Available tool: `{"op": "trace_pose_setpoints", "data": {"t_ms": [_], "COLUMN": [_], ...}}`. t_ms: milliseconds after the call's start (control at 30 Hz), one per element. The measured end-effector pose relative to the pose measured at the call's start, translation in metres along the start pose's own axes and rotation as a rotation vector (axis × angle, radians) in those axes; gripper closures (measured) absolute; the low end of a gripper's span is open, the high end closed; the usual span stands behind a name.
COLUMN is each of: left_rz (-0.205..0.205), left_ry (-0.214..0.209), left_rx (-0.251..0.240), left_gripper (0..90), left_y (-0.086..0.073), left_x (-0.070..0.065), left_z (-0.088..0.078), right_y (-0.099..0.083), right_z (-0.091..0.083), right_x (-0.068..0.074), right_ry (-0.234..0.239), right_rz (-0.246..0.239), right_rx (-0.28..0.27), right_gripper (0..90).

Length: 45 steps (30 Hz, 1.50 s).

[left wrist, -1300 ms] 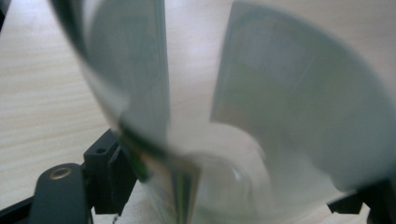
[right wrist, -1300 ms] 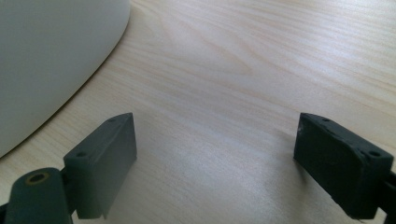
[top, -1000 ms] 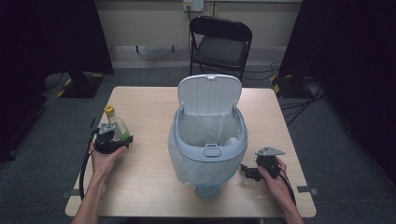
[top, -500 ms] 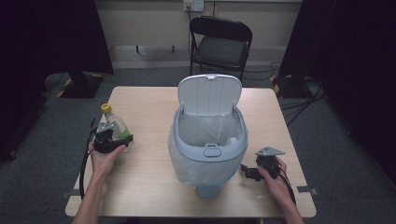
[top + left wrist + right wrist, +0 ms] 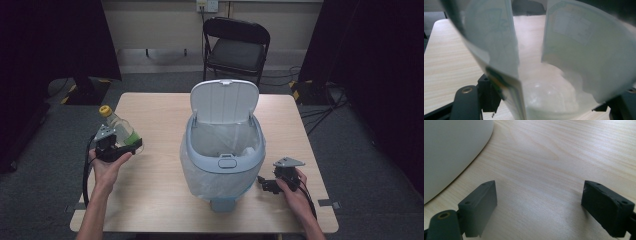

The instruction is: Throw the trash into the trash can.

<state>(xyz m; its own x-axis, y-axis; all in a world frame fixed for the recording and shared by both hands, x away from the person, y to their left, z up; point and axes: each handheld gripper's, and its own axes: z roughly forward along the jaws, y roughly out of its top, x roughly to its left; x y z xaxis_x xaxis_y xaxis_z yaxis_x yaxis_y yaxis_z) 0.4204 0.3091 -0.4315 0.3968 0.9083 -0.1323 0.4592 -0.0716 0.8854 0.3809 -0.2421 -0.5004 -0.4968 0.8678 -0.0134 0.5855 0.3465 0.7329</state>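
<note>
Since a second ago the left gripper (image 5: 120,148) has come up off the table with the bottle (image 5: 119,128), which then lay lower and closer to the wood; the right hand has not shifted. That bottle, clear plastic with a yellow cap (image 5: 104,110) and a pale label, sits clamped between the left gripper's jaws, which stand wide around its body; it tilts away from the hand, cap up and toward the far left, base nearest the gripper. In the left gripper view the bottle (image 5: 541,75) fills the space between the jaws, its label wrapping both sides with a clear gap down the middle, and the tabletop shows through and behind it. The person's left hand (image 5: 107,165) cups the gripper from below, a black cable trailing down along the forearm. To the right of this gripper, well apart, stands the pale blue bin (image 5: 224,150) with its lid (image 5: 224,101) swung up and a thin clear liner hanging over its sides. Beyond the bin, near the table's (image 5: 160,200) right edge, the right gripper (image 5: 270,186) lies low on the wood in the person's right hand (image 5: 295,192), pointing at the bin's base. Its jaws are spread wide with nothing but bare tabletop between them in the right gripper view (image 5: 539,200), the bin's curved wall (image 5: 451,150) just to their left. A black folding chair (image 5: 235,47) stands behind the table.
</note>
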Motion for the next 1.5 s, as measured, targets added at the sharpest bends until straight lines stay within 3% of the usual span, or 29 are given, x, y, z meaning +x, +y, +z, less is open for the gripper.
{"op": "trace_pose_setpoints", "data": {"t_ms": [267, 633, 933, 1100, 1167, 1200, 1500], "left_rz": [0.023, 0.026, 0.055, 0.096, 0.116, 0.105, 0.130], "left_ry": [-0.030, -0.071, -0.092, -0.107, -0.131, -0.140, -0.172], "left_rx": [-0.029, -0.073, -0.124, -0.146, -0.152, -0.155, -0.199], "left_gripper": [28.2, 28.2, 28.2, 28.2, 28.1, 28.2, 28.2], "left_y": [0.012, 0.022, 0.037, 0.043, 0.044, 0.045, 0.056], "left_x": [-0.011, -0.022, -0.036, -0.044, -0.045, -0.047, -0.061], "left_z": [-0.009, -0.021, -0.036, -0.044, -0.046, -0.047, -0.064], "right_y": [0.000, 0.000, 0.000, 0.000, 0.000, 0.000, 0.000], "right_z": [0.000, 0.000, 0.000, 0.000, 0.000, 0.000, 0.000], "right_x": [0.000, 0.000, 0.000, 0.000, 0.000, 0.000, 0.000], "right_ry": [0.000, 0.000, 0.000, 0.000, 0.000, 0.000, 0.000], "right_rz": [0.000, 0.000, 0.000, 0.000, 0.000, 0.000, 0.000], "right_rx": [0.000, 0.000, 0.000, 0.000, 0.000, 0.000, 0.000], "right_gripper": [12.0, 12.0, 12.0, 12.0, 12.0, 12.1, 12.0]}}
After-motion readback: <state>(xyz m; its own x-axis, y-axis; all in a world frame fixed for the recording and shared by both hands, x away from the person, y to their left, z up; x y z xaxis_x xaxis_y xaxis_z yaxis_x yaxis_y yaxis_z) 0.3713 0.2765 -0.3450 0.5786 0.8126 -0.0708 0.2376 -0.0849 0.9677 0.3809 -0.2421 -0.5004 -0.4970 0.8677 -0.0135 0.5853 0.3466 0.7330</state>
